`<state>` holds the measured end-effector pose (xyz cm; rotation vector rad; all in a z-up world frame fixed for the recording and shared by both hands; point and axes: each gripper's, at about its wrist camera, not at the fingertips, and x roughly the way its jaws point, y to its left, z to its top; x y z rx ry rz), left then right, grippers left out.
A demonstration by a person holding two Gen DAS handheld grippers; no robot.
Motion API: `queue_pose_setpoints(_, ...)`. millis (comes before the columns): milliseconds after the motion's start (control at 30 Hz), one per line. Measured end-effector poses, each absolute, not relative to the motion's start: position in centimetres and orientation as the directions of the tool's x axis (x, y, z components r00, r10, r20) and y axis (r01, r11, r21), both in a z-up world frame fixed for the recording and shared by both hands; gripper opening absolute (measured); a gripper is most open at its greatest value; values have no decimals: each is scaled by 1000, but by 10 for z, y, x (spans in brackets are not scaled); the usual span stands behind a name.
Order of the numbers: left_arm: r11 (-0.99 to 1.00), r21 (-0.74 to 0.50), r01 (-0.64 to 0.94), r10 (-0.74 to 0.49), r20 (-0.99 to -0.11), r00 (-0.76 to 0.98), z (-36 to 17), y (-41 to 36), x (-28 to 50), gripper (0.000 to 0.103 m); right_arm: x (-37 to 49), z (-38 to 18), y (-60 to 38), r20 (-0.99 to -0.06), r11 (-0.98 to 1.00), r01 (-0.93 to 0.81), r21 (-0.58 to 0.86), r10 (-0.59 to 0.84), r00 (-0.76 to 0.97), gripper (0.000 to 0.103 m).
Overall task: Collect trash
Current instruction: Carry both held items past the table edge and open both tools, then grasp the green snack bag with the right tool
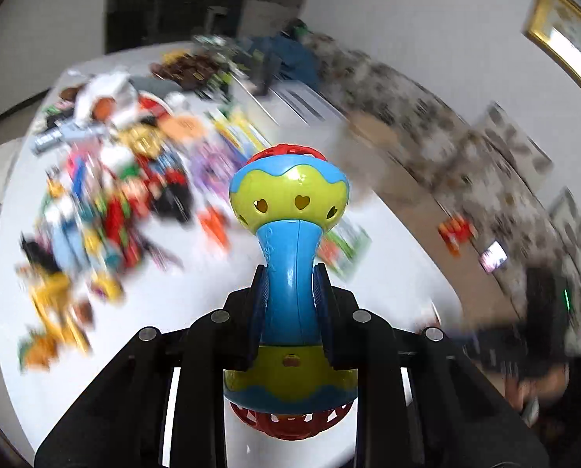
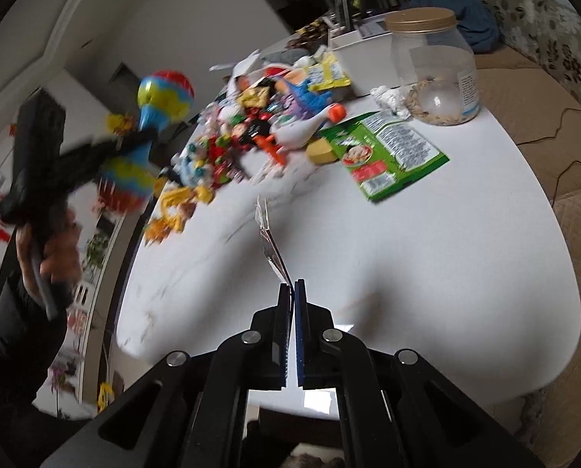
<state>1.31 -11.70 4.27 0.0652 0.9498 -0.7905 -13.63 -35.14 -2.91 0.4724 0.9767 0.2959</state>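
Currently, by item:

Left gripper (image 1: 290, 292): pinches the rattle (image 1: 289, 210) at its blue waist, one pad on each side; one bulb sticks out ahead of the fingers, the other sits back between the linkages.

Right gripper (image 2: 292, 292): pads pressed together on the near end of a thin wrapper (image 2: 269, 234), which juts forward past the tips, seen edge-on.

Trash: most of it lies in a pile (image 2: 243, 128) well ahead of the right fingers on the table (image 2: 426, 273); the green packet (image 2: 387, 152) lies ahead and to the right, apart from the pile.

Jar (image 2: 434, 66): stands far ahead and right of the right fingers, lid on.

Bin: no trash container shows in either view.

Risk, rattle: the waist is smooth, rounded plastic held only at two narrow contacts, and both views are blurred as by a fast swing, so it could twist or slide out of the pads.

Risk, wrapper: only its end is caught; a quick move could likely pull it free.

Risk, sorting: the rattle looks like a toy, not trash, so it may be binned by mistake.

Risk, collision: the left gripper is held up beside the table edge, and a low pass could scatter the pile.

Writing: fine print and a food picture on the green packet, and a label on the jar, are all too blurred to read; no brand is legible.
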Motion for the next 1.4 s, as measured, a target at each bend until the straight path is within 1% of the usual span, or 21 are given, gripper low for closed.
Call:
queue_pose_setpoints(100, 684, -307, 662, -588, -769, 251, 30, -107, -48, 24, -159, -27, -349, -735, 853, -84, 515, 490, 469, 2)
queue_pose_setpoints(233, 669, -385, 636, -586, -800, 132, 2, -93, -112, 24, -192, -41, -341, -775, 836, -154, 527, 546, 318, 2)
queue_pose_setpoints(367, 674, -343, 654, -501, -863, 64, -35, -89, -155, 24, -211, -77, -325, -814, 819, -229, 526, 563, 142, 2)
queue_pose_setpoints(433, 672, -314, 670, -452, -891, 37, -58, -89, -168, 25, -211, -109, -316, -830, 816, -248, 523, 554, 73, 6)
queue_pose_setpoints(467, 679, -290, 674, -413, -910, 24, -77, -89, -172, 40, -207, -127, -311, -838, 817, -250, 520, 544, 37, 25)
queue_pose_setpoints(500, 684, -279, 674, -389, -921, 14, -90, -89, -174, 49, -202, -147, -304, -852, 826, -250, 505, 523, 7, 57)
queue_pose_setpoints(533, 694, -264, 670, -369, -929, 16, -100, -89, -174, 60, -199, -159, -299, -867, 837, -262, 481, 498, -2, 60)
queue_pose_setpoints(567, 694, -267, 669, -356, -935, -4, -113, -88, -174, 65, -196, -171, -293, -882, 842, -287, 456, 471, -20, 55)
queue_pose_setpoints(600, 694, -265, 669, -349, -937, -9, -118, -87, -174, 66, -194, -176, -288, -895, 849, -304, 433, 444, -34, 50)
queue_pose_setpoints(667, 718, -219, 660, -307, -952, 18, -123, -81, -168, 66, -194, -158, -289, -901, 849, -337, 406, 433, 7, 46)
queue_pose_setpoints(733, 734, -212, 645, -318, -947, 50, -113, -72, -161, 66, -190, -120, -299, -872, 838, -352, 416, 477, 105, 50)
queue_pose_setpoints(767, 756, -201, 623, -322, -943, 88, -103, -64, -152, 71, -182, -97, -307, -861, 850, -348, 395, 474, 183, 59)
queue_pose_setpoints(800, 772, -199, 603, -331, -937, 115, -95, -58, -145, 73, -172, -84, -314, -852, 862, -337, 378, 467, 237, 64)
queue_pose_setpoints(867, 808, -196, 556, -345, -922, 176, -81, -44, -128, 77, -132, -59, -333, -835, 910, -290, 297, 395, 384, 69)
queue_pose_setpoints(967, 860, -207, 465, -348, -906, 241, -67, -22, -102, 79, -47, -49, -360, -810, 986, -140, 92, 156, 565, 92)
queue_pose_setpoints(1000, 873, -217, 437, -350, -903, 251, -64, -18, -97, 79, -24, -51, -369, -802, 992, -113, 59, 115, 587, 93)
queue_pose_setpoints(1067, 894, -240, 379, -355, -894, 272, -59, -4, -86, 79, 33, -63, -378, -801, 998, -62, 5, 41, 597, 97)
queue_pose_setpoints(1167, 910, -244, 334, -350, -884, 308, -52, 4, -77, 79, 86, -81, -384, -843, 997, -74, 20, 56, 535, 97)
queue_pose_setpoints(1233, 921, -241, 306, -338, -885, 320, -51, 12, -73, 79, 110, -98, -379, -867, 995, -95, -16, 34, 497, 97)
queue_pose_setpoints(1367, 928, -259, 269, -338, -888, 312, -59, 10, -68, 79, 118, -126, -368, -904, 991, -131, -21, 37, 426, 98)
queue_pose_setpoints(1400, 927, -263, 266, -340, -888, 309, -61, 9, -65, 79, 112, -126, -366, -895, 991, -135, -27, 36, 444, 95)
